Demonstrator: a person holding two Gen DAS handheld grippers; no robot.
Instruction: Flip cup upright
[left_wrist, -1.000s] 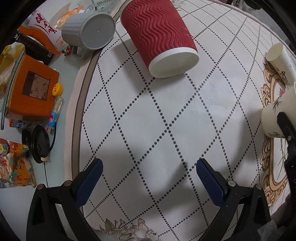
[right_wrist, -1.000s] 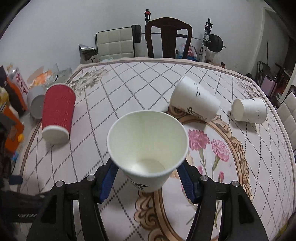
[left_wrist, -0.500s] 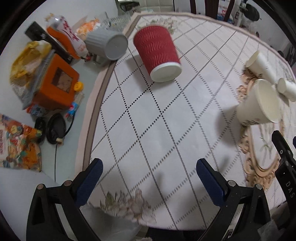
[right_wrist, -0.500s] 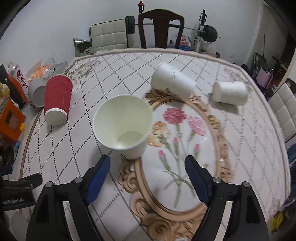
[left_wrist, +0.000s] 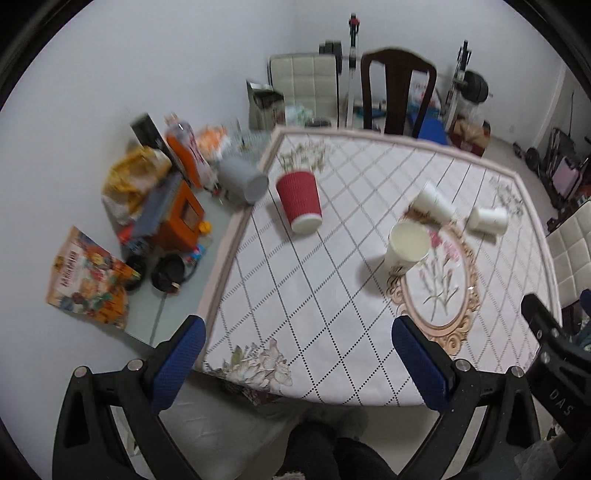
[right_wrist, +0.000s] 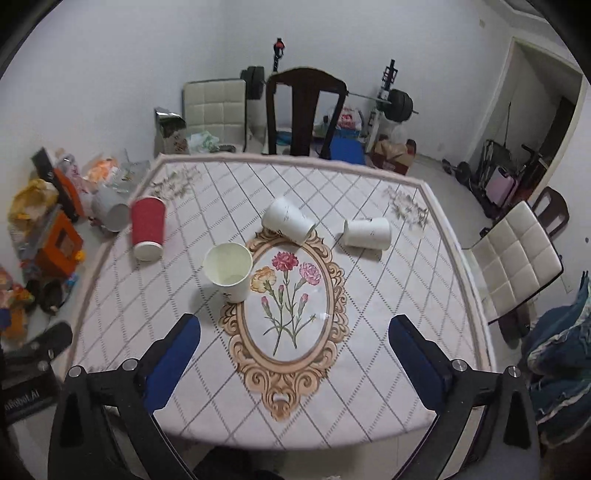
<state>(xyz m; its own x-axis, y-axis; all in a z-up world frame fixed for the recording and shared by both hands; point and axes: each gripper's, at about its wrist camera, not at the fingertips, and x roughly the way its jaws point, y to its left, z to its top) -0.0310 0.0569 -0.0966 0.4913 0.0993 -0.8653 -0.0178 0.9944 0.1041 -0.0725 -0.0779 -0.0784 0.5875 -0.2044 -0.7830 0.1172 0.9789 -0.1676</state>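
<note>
While both pairs of tongs hang spread apart and hold nothing above the near edge of the surface (right_wrist: 369, 417), the white cup (right_wrist: 229, 275) stands upright, mouth up, ahead of the right tongs (right_wrist: 294, 349) and toward their left finger, on the rim of the oval flower medallion (right_wrist: 291, 314). From the left tongs (left_wrist: 300, 356) the same cup (left_wrist: 405, 246) lies ahead and toward their right finger, well apart from both blue pads.

Beyond the upright cup, two further white cups lie on their sides: a tipped cup (right_wrist: 288, 220) just past it at the far rim of the medallion, and a second tipped cup (right_wrist: 366, 232) farther to the right of the right tongs. A red ribbed cup (right_wrist: 148, 228) lies on its side to the left, its white rim toward the tongs, beside the left edge of the cloth. A grey cup (right_wrist: 110, 212) lies just off that edge, next to an orange box (right_wrist: 59, 245) and loose packets.

Nothing stands between either pair of tongs and the upright cup; bare checked cloth covers the near half. A dark wooden chair (right_wrist: 304, 110) stands at the far edge, and a cream padded chair (right_wrist: 517, 258) at the right edge.
</note>
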